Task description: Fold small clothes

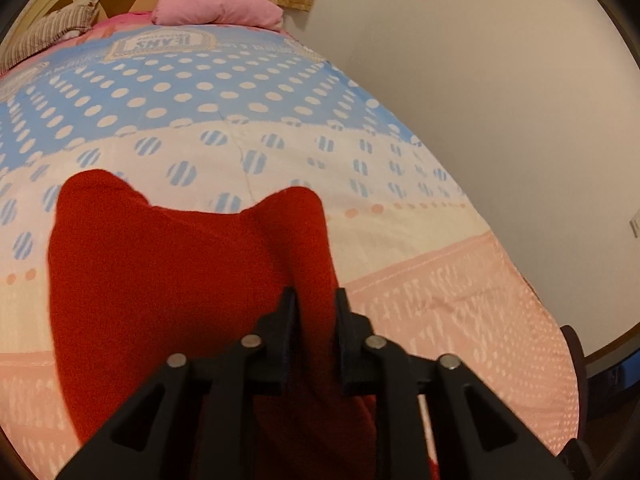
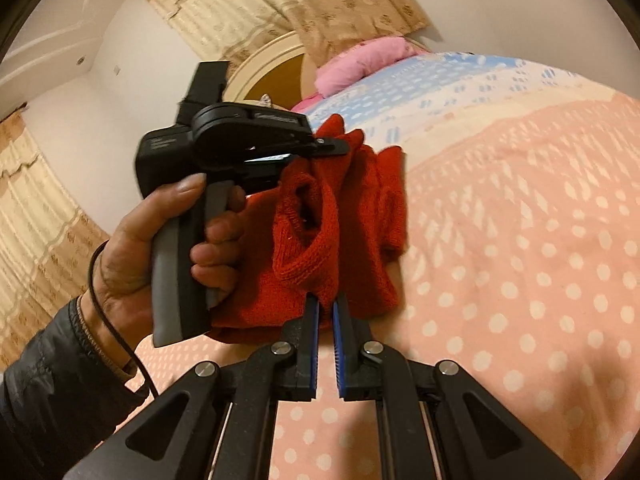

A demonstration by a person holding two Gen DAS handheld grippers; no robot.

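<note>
Gripping red knit garment [image 2: 316,240] above bed [image 2: 520,240] | right tool [image 2: 326,300] clamped on its edge | left tool [image 1: 316,300] pinching a fold | pink pillow [image 1: 216,6] beyond | hand [image 2: 160,248] blocks garment's left side

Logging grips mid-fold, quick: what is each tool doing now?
Left tool: part open, red knit garment between its fingers; grip cannot be told.
Right tool: closed on the garment's edge.
</note>
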